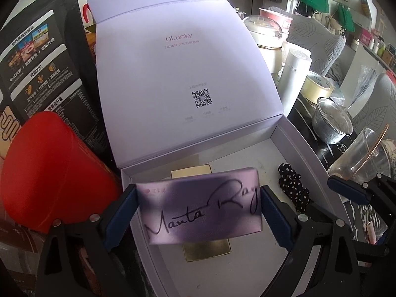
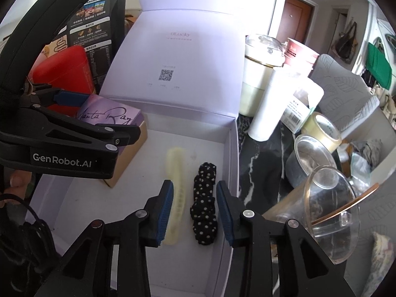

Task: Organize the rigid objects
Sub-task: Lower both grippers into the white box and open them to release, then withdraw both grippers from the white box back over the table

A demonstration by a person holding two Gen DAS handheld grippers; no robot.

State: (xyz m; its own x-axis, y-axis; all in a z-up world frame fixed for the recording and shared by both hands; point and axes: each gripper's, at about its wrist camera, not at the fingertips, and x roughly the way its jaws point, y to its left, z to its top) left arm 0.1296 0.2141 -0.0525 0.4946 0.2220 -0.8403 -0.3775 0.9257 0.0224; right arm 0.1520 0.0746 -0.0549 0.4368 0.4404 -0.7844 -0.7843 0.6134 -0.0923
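Currently the left tool (image 1: 199, 208) clamps the purple box (image 1: 200, 205) over the white case (image 1: 300, 143); right tool (image 2: 194, 209) stands open around the dotted scrunchie (image 2: 204, 205). Next: lower, release.

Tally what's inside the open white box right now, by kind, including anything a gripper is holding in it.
Boxes: 2, purple Manta Ray box held by the left gripper, gold box under it
Hair scrunchies: 1, black polka-dot scrunchie
Combs: 1, cream comb
Total: 4
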